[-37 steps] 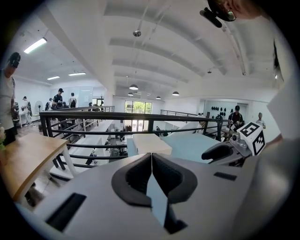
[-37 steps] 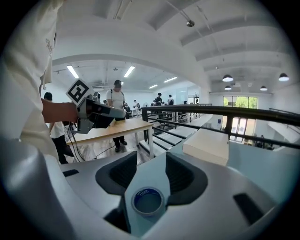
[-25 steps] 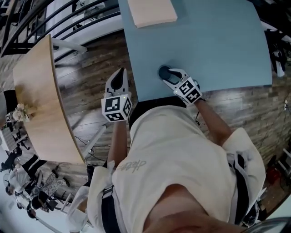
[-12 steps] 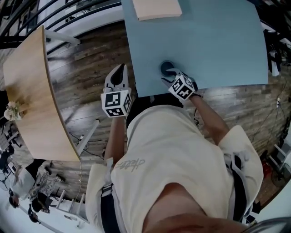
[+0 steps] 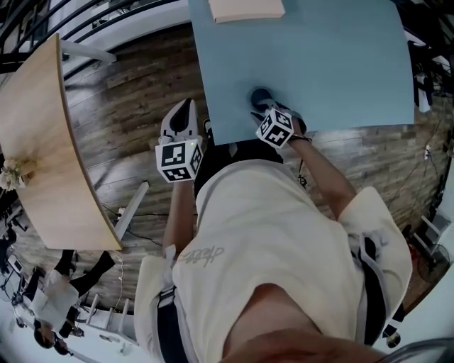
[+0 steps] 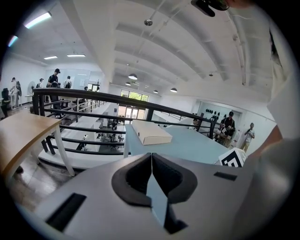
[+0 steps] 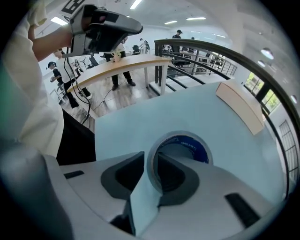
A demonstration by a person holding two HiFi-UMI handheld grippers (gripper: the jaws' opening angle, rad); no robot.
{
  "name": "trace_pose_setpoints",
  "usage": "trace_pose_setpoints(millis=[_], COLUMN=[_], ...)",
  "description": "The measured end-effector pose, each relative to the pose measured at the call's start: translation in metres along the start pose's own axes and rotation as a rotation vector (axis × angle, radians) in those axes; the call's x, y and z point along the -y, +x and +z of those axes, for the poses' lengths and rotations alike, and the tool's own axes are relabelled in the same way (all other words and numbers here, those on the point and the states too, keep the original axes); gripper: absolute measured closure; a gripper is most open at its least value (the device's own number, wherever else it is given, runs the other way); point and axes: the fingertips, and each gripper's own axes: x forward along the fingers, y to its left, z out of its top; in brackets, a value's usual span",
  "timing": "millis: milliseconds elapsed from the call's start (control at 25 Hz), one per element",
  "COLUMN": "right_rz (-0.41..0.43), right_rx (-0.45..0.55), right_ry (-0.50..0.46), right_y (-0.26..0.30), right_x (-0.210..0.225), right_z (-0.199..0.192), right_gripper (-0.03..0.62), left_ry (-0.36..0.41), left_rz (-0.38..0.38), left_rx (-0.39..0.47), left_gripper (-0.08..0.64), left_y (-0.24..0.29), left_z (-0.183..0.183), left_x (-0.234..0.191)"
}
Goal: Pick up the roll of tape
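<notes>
The roll of tape, grey with a blue inner ring, lies flat near the front edge of the blue table. In the right gripper view the roll of tape sits right at the jaws. My right gripper points steeply down, one jaw inside the ring and one outside. Its jaws are closing, and both pads look pressed against the roll's wall. From the head view my right gripper covers the roll's near side. My left gripper hangs off the table's left edge over the floor. It is shut and holds nothing.
A flat tan box lies at the far end of the blue table. A curved wooden table stands to the left across the plank floor. A black railing runs behind the table. People stand in the distance.
My right gripper has sunk onto the roll and tipped steeper, and its jaws have narrowed around the roll's wall. My left gripper has dropped a little beside the table.
</notes>
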Motion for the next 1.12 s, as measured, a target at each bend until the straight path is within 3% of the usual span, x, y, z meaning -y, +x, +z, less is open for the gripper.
trace_pose_setpoints(millis=[160, 640, 880, 1120], right_rz=[-0.029, -0.015, -0.004, -0.062], right_rx=[-0.04, -0.131, -0.07, 0.033], right_ry=[-0.028, -0.045, 0.036, 0.101], right_y=[0.005, 0.008, -0.004, -0.033], right_x=[0.003, 0.004, 0.0, 0.015], right_z=[-0.003, -0.008, -0.003, 0.005], right_gripper=[0.526, 0.54, 0.541, 0.541], left_ry=[-0.008, -0.018, 0.004, 0.028], left_rz=[0.005, -0.03, -0.048, -0.076], left_rx=[0.006, -0.008, 0.006, 0.011], left_gripper=[0.54, 0.54, 0.54, 0.54], left_y=[-0.003, -0.001, 0.001, 0.003], left_z=[-0.002, -0.007, 0.003, 0.011], left_x=[-0.006, -0.011, -0.002, 0.017])
